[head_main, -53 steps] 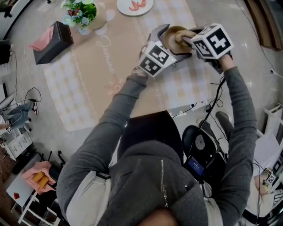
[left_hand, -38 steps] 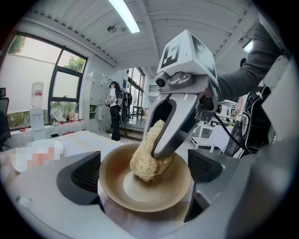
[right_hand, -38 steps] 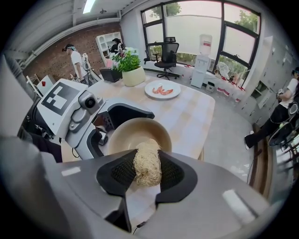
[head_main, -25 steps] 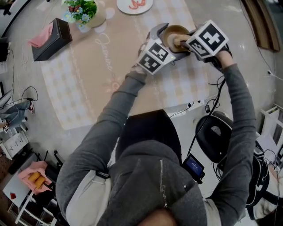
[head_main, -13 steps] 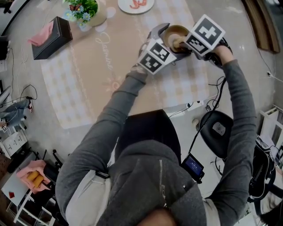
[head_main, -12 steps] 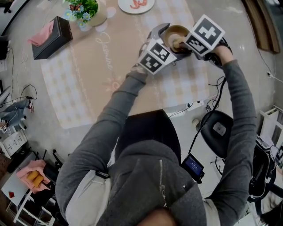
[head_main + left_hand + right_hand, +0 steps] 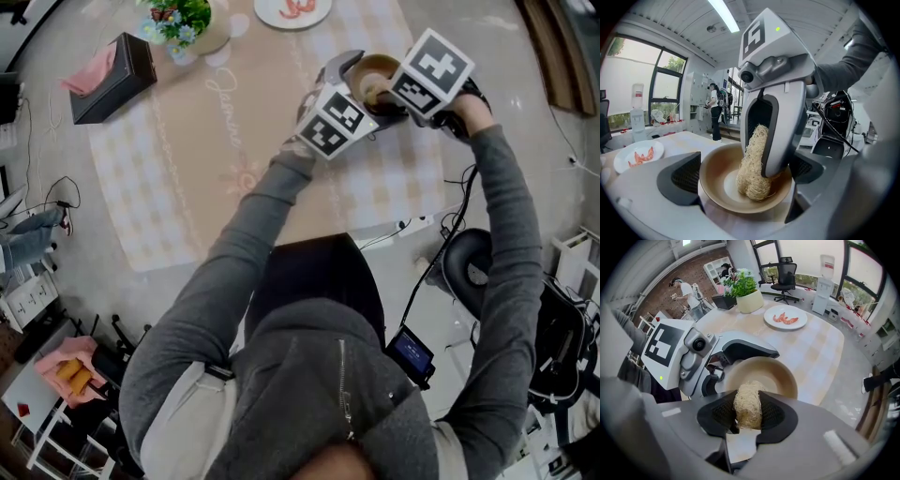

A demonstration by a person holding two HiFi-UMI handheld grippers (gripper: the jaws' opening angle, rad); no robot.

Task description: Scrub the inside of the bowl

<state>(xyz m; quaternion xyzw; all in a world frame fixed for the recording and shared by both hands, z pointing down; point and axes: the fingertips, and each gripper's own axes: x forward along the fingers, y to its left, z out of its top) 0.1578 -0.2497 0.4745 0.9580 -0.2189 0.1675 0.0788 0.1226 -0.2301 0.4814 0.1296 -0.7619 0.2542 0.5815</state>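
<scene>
A tan bowl (image 7: 375, 67) is near the table's far right edge, tilted and held off the cloth. My left gripper (image 7: 743, 177) is shut on the bowl (image 7: 717, 180), with one jaw on each side of its rim. My right gripper (image 7: 747, 417) is shut on a pale straw-coloured fibre scrubber (image 7: 747, 408). In the left gripper view the scrubber (image 7: 752, 171) reaches down from above, and its lower end presses on the bowl's inner bottom. In the right gripper view the bowl (image 7: 776, 373) lies just beyond the scrubber.
A white plate with red food (image 7: 292, 9) and a potted plant (image 7: 183, 23) sit at the table's far side. A dark tissue box (image 7: 108, 66) stands at the left. A checked cloth (image 7: 187, 159) covers the table. The table edge runs just right of the bowl.
The right gripper and its scrubber have shifted a little left and farther away inside the bowl. The left gripper and the bowl have hardly moved.
</scene>
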